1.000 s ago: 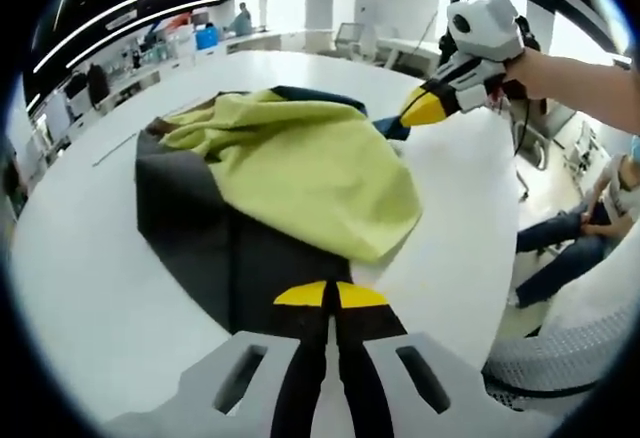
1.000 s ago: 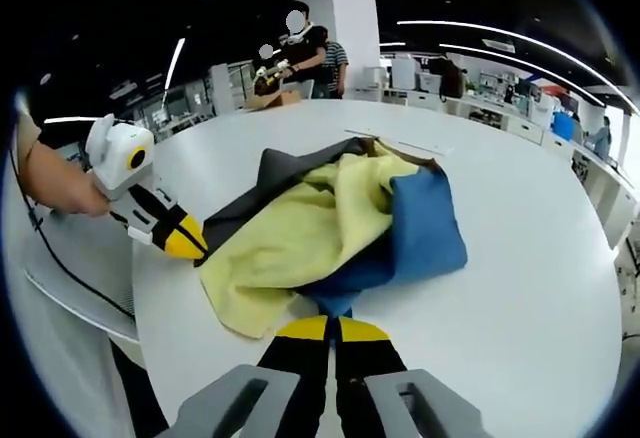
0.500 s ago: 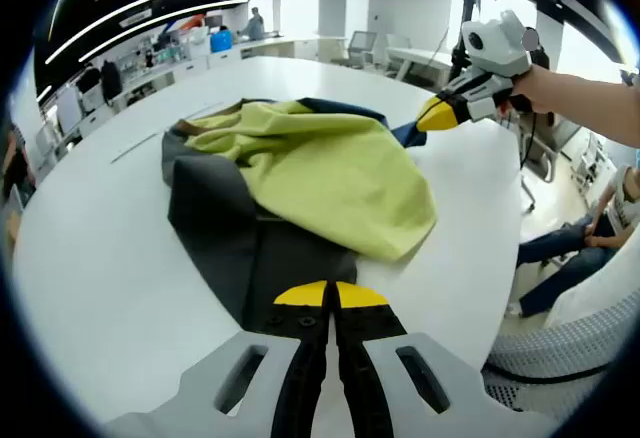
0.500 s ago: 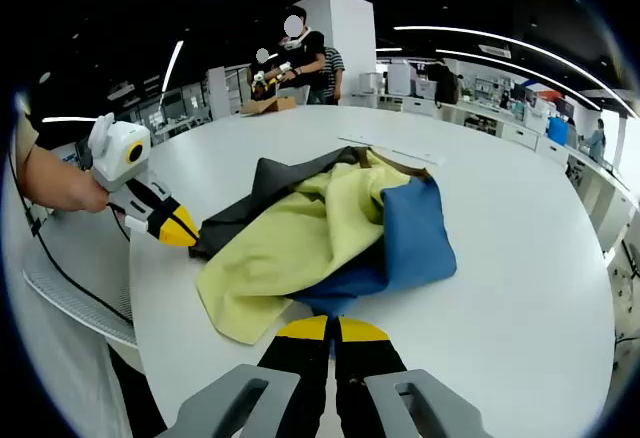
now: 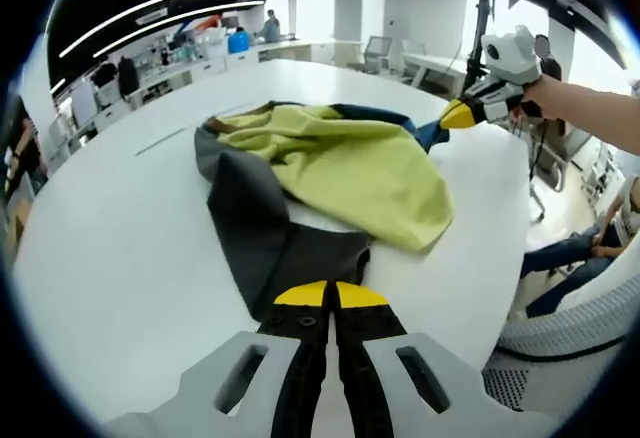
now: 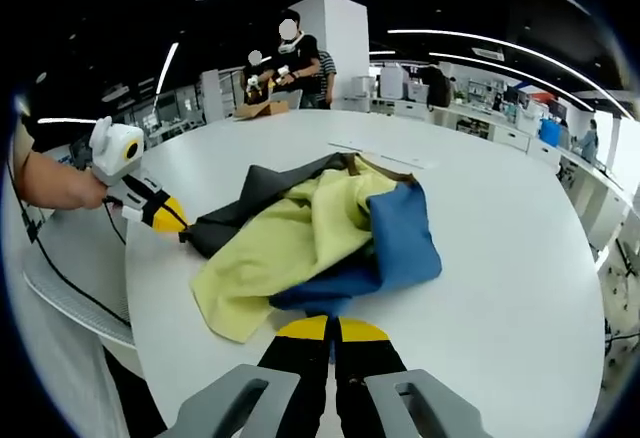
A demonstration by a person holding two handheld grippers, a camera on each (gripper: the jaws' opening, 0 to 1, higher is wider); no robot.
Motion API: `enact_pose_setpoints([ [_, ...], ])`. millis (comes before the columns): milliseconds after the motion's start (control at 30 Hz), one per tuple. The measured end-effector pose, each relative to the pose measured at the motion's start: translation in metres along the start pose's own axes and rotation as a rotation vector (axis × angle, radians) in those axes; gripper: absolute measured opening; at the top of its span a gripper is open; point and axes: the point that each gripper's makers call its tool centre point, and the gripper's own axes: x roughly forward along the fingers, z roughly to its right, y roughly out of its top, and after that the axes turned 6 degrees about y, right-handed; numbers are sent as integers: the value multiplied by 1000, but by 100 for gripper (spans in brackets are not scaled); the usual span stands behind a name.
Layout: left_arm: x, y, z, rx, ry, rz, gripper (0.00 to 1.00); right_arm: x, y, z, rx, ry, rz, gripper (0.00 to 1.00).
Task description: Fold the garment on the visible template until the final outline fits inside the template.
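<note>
yellow-green, charcoal and blue cloth is making up the garment (image 5: pixel 330 173), which is lying crumpled near the middle of the round white desk (image 5: pixel 110 258). in the left gripper view the left tongs (image 5: pixel 330 296) are sitting closed at the garment's charcoal edge, their yellow tips together; whether cloth is pinched between them i cannot tell. beyond the garment, the right tongs (image 5: pixel 462 115) are meeting its blue corner. in the right gripper view the right tongs (image 6: pixel 331 329) are pressing shut at the garment's blue hem, grip unclear, while the left tongs (image 6: pixel 170 215) are touching the charcoal side. people are standing far behind the garment.
</note>
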Motion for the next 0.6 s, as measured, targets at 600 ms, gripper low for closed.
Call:
enact_pose_setpoints([
  [600, -23, -5, -47, -52, 101, 20, 0, -19, 8, 20, 4, -59, 25, 0],
])
